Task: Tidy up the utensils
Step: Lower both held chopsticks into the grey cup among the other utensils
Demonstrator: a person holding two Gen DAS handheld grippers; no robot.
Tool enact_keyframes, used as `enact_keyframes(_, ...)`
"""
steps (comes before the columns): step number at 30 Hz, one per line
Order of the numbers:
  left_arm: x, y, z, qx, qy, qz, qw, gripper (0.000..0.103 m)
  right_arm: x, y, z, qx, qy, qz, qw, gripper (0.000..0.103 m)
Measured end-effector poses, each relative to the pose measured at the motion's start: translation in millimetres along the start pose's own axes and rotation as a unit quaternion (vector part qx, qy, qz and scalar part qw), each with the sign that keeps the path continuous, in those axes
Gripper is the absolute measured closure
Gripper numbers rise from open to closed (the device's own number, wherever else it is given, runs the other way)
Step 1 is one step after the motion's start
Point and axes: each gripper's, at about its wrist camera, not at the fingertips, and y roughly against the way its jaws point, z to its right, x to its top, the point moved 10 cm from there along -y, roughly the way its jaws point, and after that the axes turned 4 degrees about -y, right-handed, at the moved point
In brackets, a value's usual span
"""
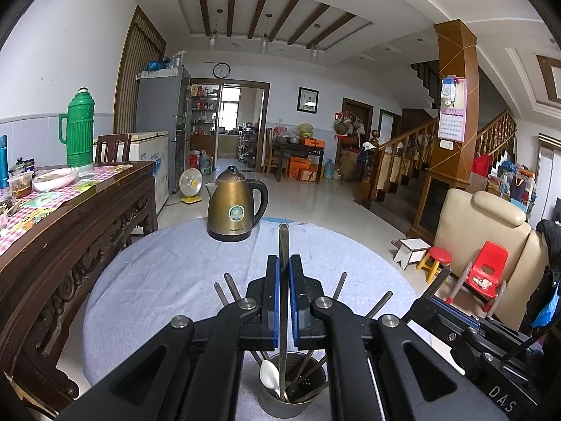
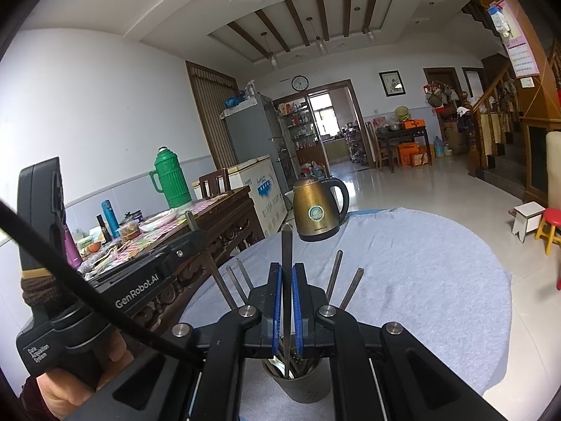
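Two hand-held grippers hovered over a round tabletop covered in pale blue-grey cloth, each pointing slightly downward across it. Beyond them stood a bronze electric kettle bearing a round badge whose writing was too small to read. The left hand-held gripper was closed on a flat metal utensil handle, held upright between its blue pads. The right hand-held gripper was likewise clamped on a dark upright utensil. Its view showed the left device's body printed "GenRobot.AI" and "Data Acquisition System", gripped by a hand. Below both sat a dark metal cup on the cloth, holding chopsticks and a white spoon.
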Motion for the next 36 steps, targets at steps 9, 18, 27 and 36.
enact_keyframes(9, -5.6, -3.9, -4.0, 0.003, 0.006, -0.009, 0.9999, 0.098, -7.1, -5.6, 2.8, -0.001, -0.005, -0.012, 1.0, 0.096)
enact_keyframes(18, -11.5, -7.1, -8.1, 0.003, 0.013, -0.02, 0.9997, 0.098, -9.0, -9.4, 1.9, -0.001, -0.008, -0.02, 1.0, 0.096)
enact_keyframes(27, -19.2, -9.5, -8.5, 0.002, 0.017, -0.03, 0.9994, 0.098, -11.2, -14.6, 3.2, -0.003, -0.012, -0.028, 1.0, 0.096)
enact_keyframes(36, -27.9, -14.1, -10.2, -0.001, 0.022, -0.044, 0.9988, 0.098, -15.4, -20.1, 2.5, -0.004, -0.015, -0.036, 0.999, 0.096)
